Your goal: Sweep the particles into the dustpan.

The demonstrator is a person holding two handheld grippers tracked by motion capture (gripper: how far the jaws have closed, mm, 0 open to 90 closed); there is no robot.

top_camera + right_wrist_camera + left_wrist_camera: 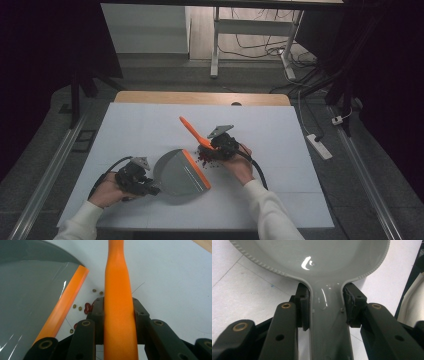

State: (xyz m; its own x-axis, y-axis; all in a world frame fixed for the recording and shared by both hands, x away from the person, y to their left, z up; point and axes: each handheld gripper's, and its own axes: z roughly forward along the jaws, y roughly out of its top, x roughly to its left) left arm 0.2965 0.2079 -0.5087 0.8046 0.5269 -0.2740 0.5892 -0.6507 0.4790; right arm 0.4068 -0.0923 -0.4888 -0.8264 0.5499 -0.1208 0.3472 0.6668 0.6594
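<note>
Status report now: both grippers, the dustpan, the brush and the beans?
Left gripper shut on dustpan handle. Right gripper shut on orange brush handle. Beans loose on table at dustpan's orange lip. Nothing in the way.

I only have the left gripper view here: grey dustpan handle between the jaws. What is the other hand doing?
Observer: The right gripper is shut on an orange brush handle, seen in the high view and its own view.
Operator: Is there anything to sweep?
Observer: Yes, a small heap of dark red and greenish beans lies on the white table beside that gripper.
Operator: Where is the dustpan's mouth relative to them?
Observer: The dustpan has an orange front lip, and it faces the beans, which lie just off it, none on the pan yet.
</note>
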